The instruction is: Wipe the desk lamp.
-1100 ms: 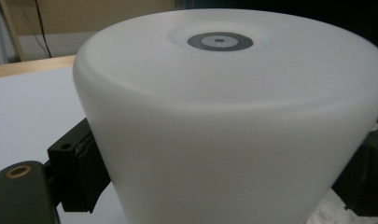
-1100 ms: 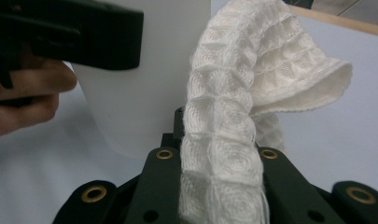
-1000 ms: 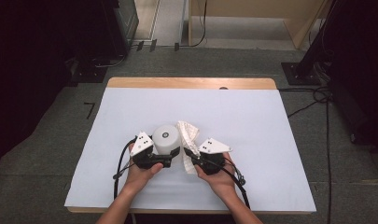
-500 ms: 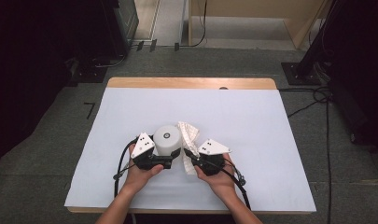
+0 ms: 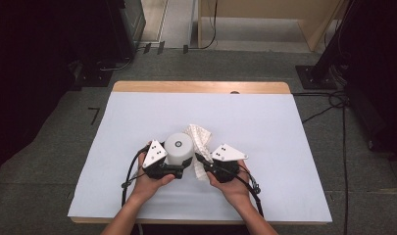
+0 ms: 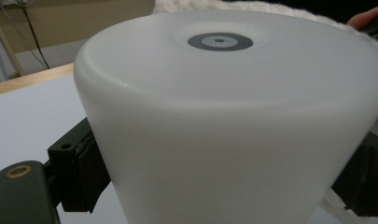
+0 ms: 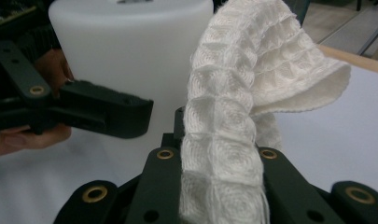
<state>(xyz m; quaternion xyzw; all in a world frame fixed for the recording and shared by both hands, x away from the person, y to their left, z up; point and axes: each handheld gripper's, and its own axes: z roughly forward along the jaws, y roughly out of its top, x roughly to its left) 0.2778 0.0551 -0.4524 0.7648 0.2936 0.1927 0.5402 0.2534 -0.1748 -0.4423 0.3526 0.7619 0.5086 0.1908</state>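
A: Where do things stand?
B: Left gripper (image 5: 185,168) clamps the white cylinder (image 5: 179,148). Right gripper (image 5: 202,161) pinches a waffle cloth (image 5: 198,137) just beside it. Both secured; wiping seems not begun.

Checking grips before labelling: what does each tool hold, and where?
The left tool clamps the white cylinder across its lower sides. The right tool pinches the white waffle cloth near its lower end.

The high view looks forward and down from above the person's side, taking in the whole surface (image 5: 137,122). The left gripper view sits very near the white cylinder (image 6: 233,121). The right gripper view faces along the waffle cloth (image 7: 224,140), sharing that cylinder (image 7: 130,56).
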